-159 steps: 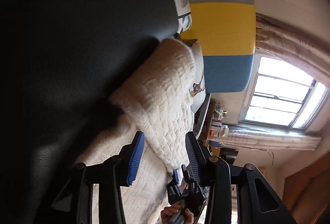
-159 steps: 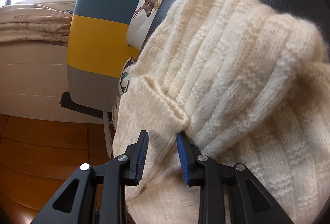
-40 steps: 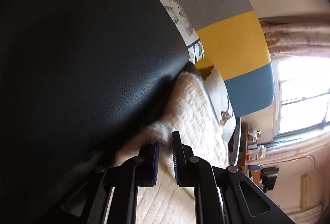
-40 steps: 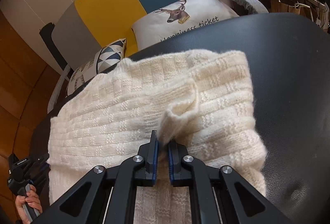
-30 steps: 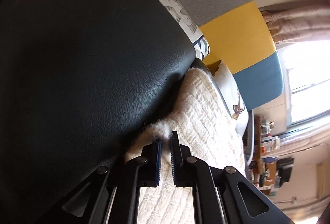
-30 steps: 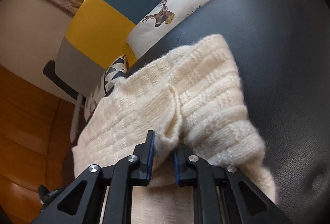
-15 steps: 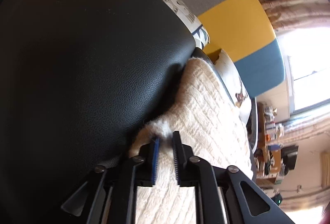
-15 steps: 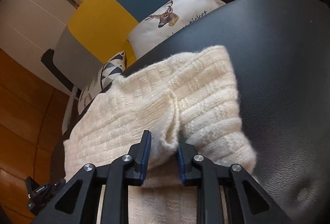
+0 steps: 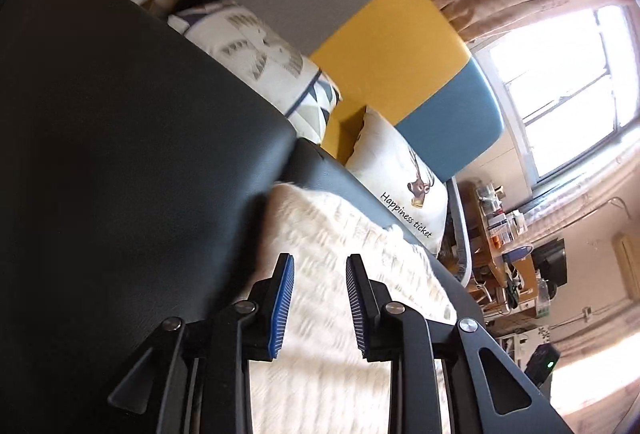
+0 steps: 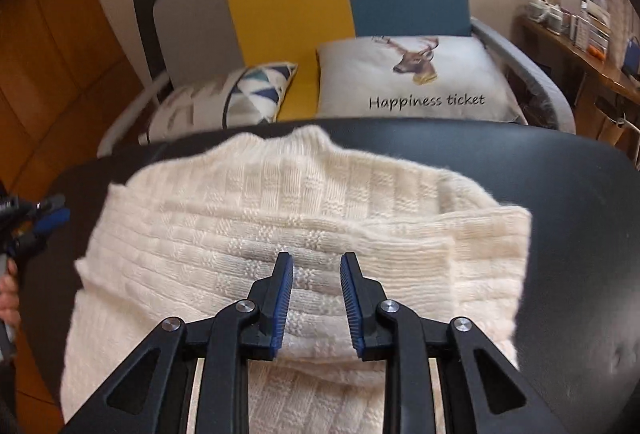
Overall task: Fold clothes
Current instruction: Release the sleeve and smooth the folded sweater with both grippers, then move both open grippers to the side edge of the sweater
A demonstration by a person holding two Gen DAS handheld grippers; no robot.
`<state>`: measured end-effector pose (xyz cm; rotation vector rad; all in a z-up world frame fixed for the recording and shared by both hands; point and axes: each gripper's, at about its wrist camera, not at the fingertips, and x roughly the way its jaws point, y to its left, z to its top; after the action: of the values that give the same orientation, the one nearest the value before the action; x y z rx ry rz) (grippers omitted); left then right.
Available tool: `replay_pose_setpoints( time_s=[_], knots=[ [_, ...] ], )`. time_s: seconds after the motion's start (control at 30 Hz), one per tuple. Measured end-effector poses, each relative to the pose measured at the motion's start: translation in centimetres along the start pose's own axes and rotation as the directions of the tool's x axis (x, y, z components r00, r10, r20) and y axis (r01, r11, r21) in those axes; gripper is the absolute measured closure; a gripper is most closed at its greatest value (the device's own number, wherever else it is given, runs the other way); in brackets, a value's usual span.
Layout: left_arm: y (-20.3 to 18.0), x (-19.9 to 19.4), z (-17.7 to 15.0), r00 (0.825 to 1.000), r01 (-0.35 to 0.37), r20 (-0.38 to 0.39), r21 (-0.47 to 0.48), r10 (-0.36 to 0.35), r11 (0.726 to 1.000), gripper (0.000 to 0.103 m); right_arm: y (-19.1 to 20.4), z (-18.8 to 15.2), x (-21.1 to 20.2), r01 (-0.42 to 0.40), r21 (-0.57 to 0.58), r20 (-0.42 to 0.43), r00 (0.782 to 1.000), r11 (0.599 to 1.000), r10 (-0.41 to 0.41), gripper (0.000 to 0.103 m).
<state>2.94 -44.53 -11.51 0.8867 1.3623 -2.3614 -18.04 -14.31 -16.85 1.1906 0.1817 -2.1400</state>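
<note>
behind sweater (image 10: 304,218): deer pillow (image 10: 416,78)

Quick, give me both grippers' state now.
Left gripper: opening, nothing pinched, above the cream sweater.
Right gripper: opening, nothing pinched, above the sweater.

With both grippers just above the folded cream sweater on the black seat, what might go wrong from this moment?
1. The fingers of the right gripper are opening, with nothing pinched, right over the sweater; a blue pad might catch the fuzzy knit and lift the top fold.
2. The left gripper, also opening, hangs close over the same knit and could drag it.
3. The sweater's near part passes below both views, so on the smooth black seat it might slide.
</note>
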Motion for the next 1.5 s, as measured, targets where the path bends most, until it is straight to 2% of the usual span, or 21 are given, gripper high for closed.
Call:
replay_pose_setpoints(
  time_s=[0.13,0.17,0.33,0.4,0.43,0.53,0.6,0.7,0.77,0.83,0.93,1.0,1.1,1.17,1.33,1.4,1.47,1.5],
  knots=[
    [-0.6,5.0,1.6,0.994,-0.031,-0.102,0.015,0.032,0.999,0.077,-0.7,0.0,2.9,0.049,0.005,-0.067,0.997,0.999,-0.048,0.078],
    [-0.8,6.0,2.0,0.993,-0.059,-0.101,0.029,0.061,0.998,0.077,-1.0,-0.1,3.3,0.057,0.007,-0.071,0.996,0.998,-0.057,0.08],
    [-1.0,9.8,2.5,0.977,-0.186,-0.087,0.105,0.195,0.977,0.079,-1.5,-0.3,3.9,0.075,-0.015,-0.056,0.996,0.997,-0.075,0.082],
    [-1.3,10.0,2.0,0.965,-0.257,-0.01,0.174,0.262,0.951,0.083,-1.3,-0.5,4.0,0.083,-0.034,-0.043,0.995,0.996,-0.085,0.082],
    [-1.6,10.1,1.7,0.962,-0.269,0.009,0.188,0.272,0.945,0.083,-1.3,-0.5,4.0,0.081,-0.033,-0.041,0.996,0.996,-0.083,0.082],
    [-2.0,9.4,1.4,0.969,-0.244,0.005,0.168,0.247,0.955,0.083,-1.6,-0.3,3.8,0.059,-0.025,-0.048,0.997,0.998,-0.061,0.082],
    [-1.5,7.2,1.1,0.976,-0.216,0.016,0.166,0.216,0.962,0.082,-1.9,-0.1,3.5,0.023,-0.013,-0.05,0.998,1.0,-0.024,0.081],
    [-2.3,5.6,1.0,0.985,-0.172,0.049,0.224,0.165,0.959,0.08,-2.2,0.2,2.0,-0.037,-0.015,-0.022,0.999,0.999,0.036,0.08],
    [-3.4,5.2,0.5,0.988,-0.157,0.047,0.296,0.15,0.942,0.08,-2.2,0.5,1.4,-0.007,-0.042,-0.016,1.0,0.999,0.006,0.08],
    [-4.2,5.5,-0.2,0.984,-0.175,0.048,0.365,0.17,0.914,0.08,-2.6,0.9,1.7,-0.004,-0.033,-0.027,1.0,0.999,0.003,0.08],
    [-5.0,7.0,-0.8,0.978,-0.201,0.04,0.419,0.204,0.885,0.08,-2.9,1.3,2.6,0.001,-0.031,-0.049,0.999,1.0,-0.002,0.08],
    [-4.8,7.5,-1.2,0.972,-0.223,0.033,0.428,0.232,0.876,0.08,-2.8,1.3,3.5,0.024,-0.04,-0.075,0.997,0.999,-0.027,0.08],
    [-3.5,8.3,-1.0,0.966,-0.239,0.001,0.39,0.259,0.889,0.08,-2.8,1.3,4.2,0.047,-0.049,-0.095,0.994,0.998,-0.052,0.08],
    [-2.8,8.5,-0.9,0.969,-0.226,-0.009,0.37,0.247,0.901,0.08,-2.8,1.3,4.5,0.061,-0.064,-0.106,0.992,0.996,-0.067,0.08],
    [-3.3,9.1,-1.4,0.959,-0.258,-0.003,0.391,0.282,0.883,0.079,-2.7,1.4,4.4,0.068,-0.051,-0.109,0.991,0.996,-0.074,0.08],
    [-3.8,8.3,-1.5,0.957,-0.271,0.012,0.388,0.289,0.881,0.079,-2.7,1.2,2.1,0.034,-0.025,-0.05,0.998,0.999,-0.035,0.079],
    [-4.1,6.5,-1.9,0.968,-0.239,0.017,0.374,0.251,0.896,0.076,-2.5,0.3,-1.3,-0.034,-0.017,0.021,0.999,0.999,0.035,0.078],
    [-4.0,5.2,-2.2,0.975,-0.213,0.019,0.363,0.222,0.907,0.07,-2.5,-0.5,-2.8,-0.085,-0.012,0.027,0.996,0.996,0.085,0.077]
  ],
)
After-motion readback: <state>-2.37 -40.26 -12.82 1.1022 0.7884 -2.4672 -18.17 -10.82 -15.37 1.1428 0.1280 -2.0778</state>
